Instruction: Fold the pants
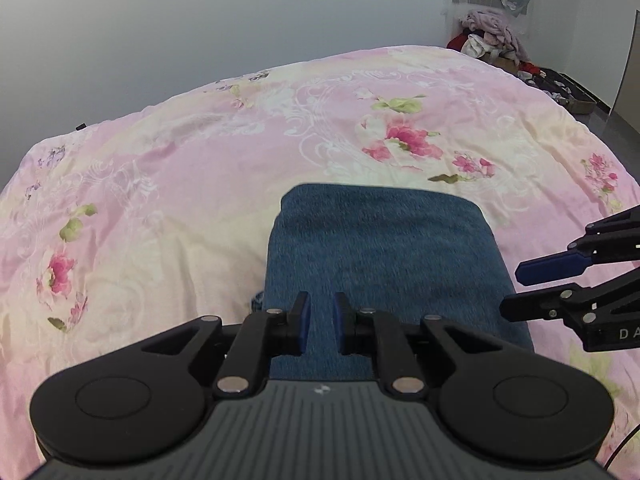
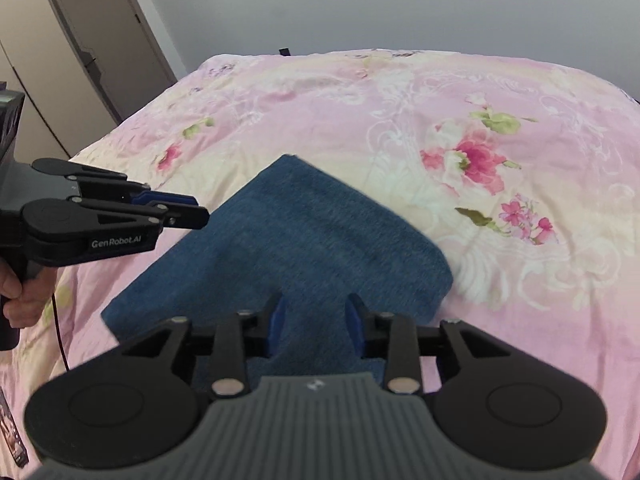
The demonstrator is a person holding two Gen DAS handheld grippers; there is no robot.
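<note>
The blue pants (image 1: 380, 248) lie folded into a compact rectangle on the pink floral bedspread (image 1: 200, 152). They also show in the right wrist view (image 2: 304, 248). My left gripper (image 1: 321, 322) hovers over the near edge of the pants, jaws a little apart and holding nothing. It also shows at the left of the right wrist view (image 2: 196, 208). My right gripper (image 2: 316, 326) is over the near right part of the pants, open and empty. It also shows at the right edge of the left wrist view (image 1: 516, 290).
The bedspread (image 2: 440, 128) covers the whole bed. A pile of clothes (image 1: 492, 36) and a low box (image 1: 560, 88) stand past the far right corner. Wardrobe doors (image 2: 92, 40) stand left of the bed. A hand (image 2: 20, 300) holds the left gripper's handle.
</note>
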